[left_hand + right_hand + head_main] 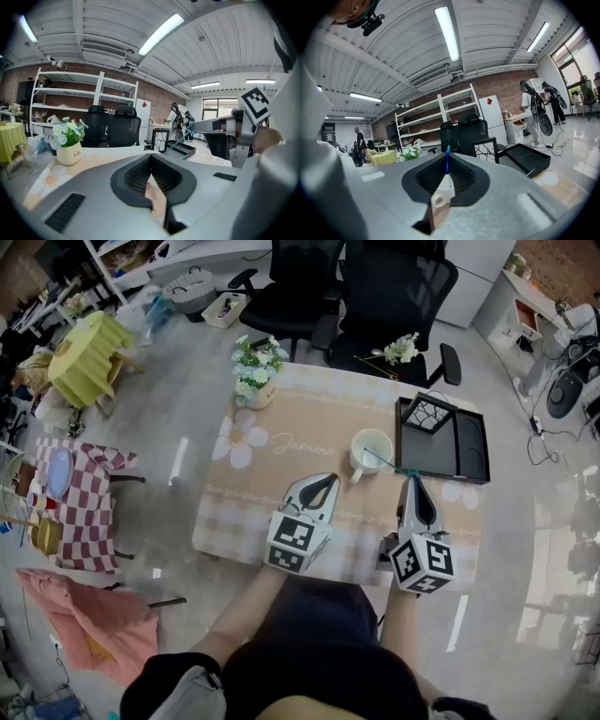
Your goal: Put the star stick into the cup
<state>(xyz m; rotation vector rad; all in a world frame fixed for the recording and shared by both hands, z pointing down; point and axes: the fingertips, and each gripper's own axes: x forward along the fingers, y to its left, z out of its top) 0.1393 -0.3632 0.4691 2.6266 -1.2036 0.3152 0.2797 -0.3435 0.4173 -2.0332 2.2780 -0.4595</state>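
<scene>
The bench (281, 507), under a pale checked cloth, carries everything relevant. At its far right lies a black tray (466, 442). A potted flower arrangement (255, 390) stands at the far left edge. The white cup (360, 461) stands upright between them, just left of the tray.

The left tongs (326, 479) hang over the near part of the bench, short of the cup. Their jaws are together with nothing between them, and they play no part in the grip.

The right tongs (413, 486) sit just right of the cup and are closed on the star stick (384, 460). The right gripper view shows its thin blue shaft pinched between the jaws. In the head view the shaft runs from the jaw tips up and left, and its far end lies over the cup's mouth. It cannot be determined whether that end is already below the rim. The star itself is not discernible.

Assessment: the insertion step is in hand, with the stick held and aligned on the cup. The next move calls for lowering the free end inside the rim. The right jaws should part only once the cup wall can support the shaft, or it may tip out onto the cloth.
</scene>
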